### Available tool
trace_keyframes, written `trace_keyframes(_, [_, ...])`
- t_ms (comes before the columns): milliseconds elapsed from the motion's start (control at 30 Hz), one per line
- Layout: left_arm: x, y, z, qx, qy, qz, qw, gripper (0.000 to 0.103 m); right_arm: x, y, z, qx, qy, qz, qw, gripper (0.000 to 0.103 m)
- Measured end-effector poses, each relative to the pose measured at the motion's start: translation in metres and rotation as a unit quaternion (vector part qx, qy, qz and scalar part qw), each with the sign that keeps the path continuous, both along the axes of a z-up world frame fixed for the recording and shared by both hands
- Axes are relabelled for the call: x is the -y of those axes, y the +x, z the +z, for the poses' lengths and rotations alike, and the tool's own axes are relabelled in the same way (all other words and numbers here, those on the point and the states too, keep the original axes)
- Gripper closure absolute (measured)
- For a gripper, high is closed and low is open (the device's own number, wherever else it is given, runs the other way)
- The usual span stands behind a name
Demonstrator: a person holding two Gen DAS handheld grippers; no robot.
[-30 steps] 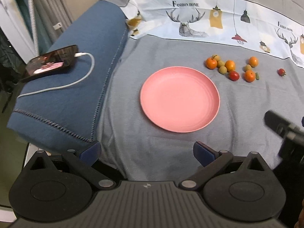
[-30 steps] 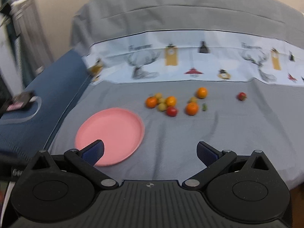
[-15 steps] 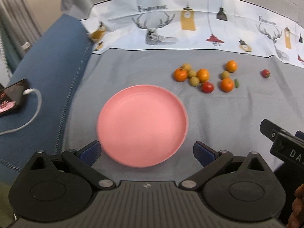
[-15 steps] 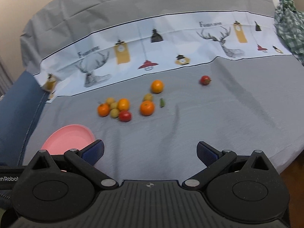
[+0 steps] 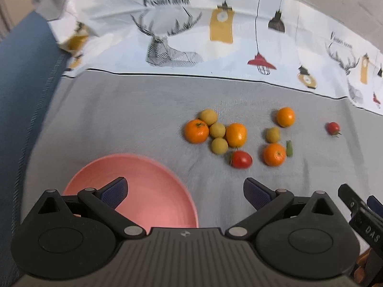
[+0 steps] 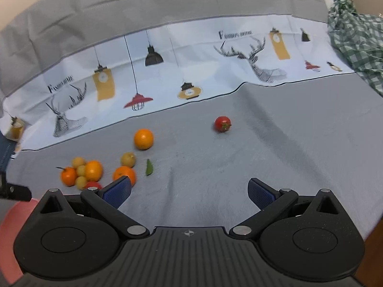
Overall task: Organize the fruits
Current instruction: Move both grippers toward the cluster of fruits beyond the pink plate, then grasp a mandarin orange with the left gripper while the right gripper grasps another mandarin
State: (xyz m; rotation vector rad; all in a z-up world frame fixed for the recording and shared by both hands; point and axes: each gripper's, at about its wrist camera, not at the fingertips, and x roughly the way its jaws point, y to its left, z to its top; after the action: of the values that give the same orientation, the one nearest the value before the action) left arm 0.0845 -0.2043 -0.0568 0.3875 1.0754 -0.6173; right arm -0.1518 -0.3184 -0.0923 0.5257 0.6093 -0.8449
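The left gripper hovers low over the near part of the bed, its fingers spread wide and empty. Its left finger is above the pink plate, which lies flat on the grey sheet near the bed's near edge, toward the left side.

The right gripper is also above the sheet, fingers spread wide and holding nothing. Its left finger overlaps the nearest orange in the view; contact cannot be confirmed.

The fruit lies on the grey sheet beyond the plate, toward the middle of the bed:
- A tight cluster of two oranges, three small yellow-green fruits and one red tomato, touching or just beside one another.
- Just to the right, a looser group: two oranges, one yellow-green fruit and a small green piece beside the nearer orange.
- A single small tomato lies well apart, farther right.

A white printed band with deer and lamp motifs runs across the far part of the bed. A blue blanket borders the left edge. A green checked cloth lies at the far right corner.
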Motion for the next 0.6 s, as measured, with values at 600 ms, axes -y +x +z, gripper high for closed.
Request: trace_keyframes(600, [0.064,0.085,-0.077,-0.043,0.030,0.017,0.9985,0.007,0.009,0.116,-0.075,-0.060,-0.056,0.151,0.985,0.019])
